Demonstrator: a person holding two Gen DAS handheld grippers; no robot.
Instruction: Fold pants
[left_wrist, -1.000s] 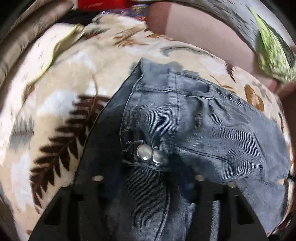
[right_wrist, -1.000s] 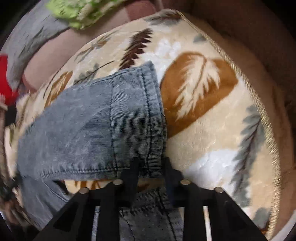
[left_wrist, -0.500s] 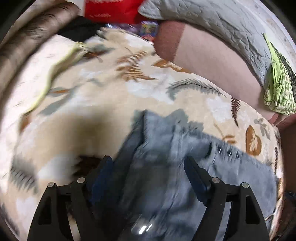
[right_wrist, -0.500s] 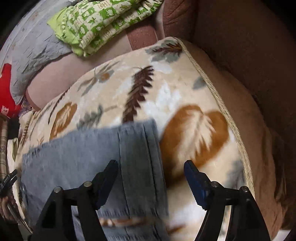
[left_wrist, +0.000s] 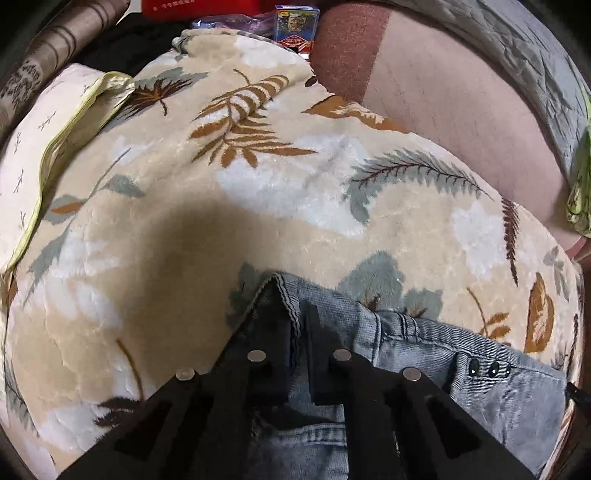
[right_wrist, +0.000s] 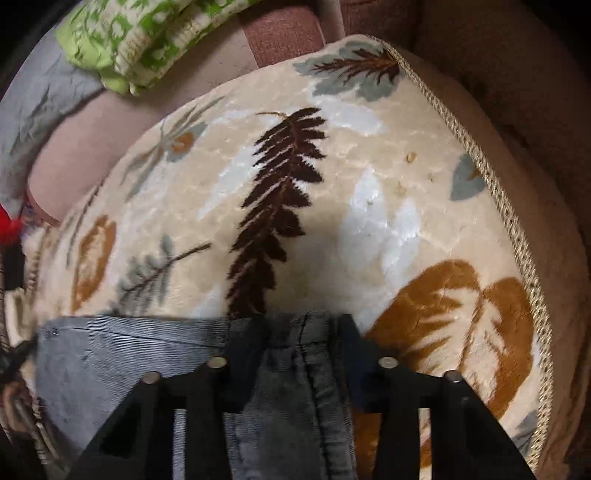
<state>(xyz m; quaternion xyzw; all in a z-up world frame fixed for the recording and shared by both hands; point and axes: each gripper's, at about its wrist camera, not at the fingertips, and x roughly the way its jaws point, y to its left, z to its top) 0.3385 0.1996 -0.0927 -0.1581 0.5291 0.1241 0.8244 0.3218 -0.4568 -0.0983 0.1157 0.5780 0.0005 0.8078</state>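
Now, in the left view, my left claw (left_wrist: 295, 325), wide open half a second ago, has pinched shut on the pants (left_wrist: 461, 369) at a raised fold of waistband, low centre of the frame, the blanket (left_wrist: 258, 206) filling everything above. In the right view, my right claw (right_wrist: 303, 332) is closing from wide, the hem between its fingers at bottom centre, though I cannot tell if the pads press yet. I judge both ends nearly gripped, ready for the next fold.
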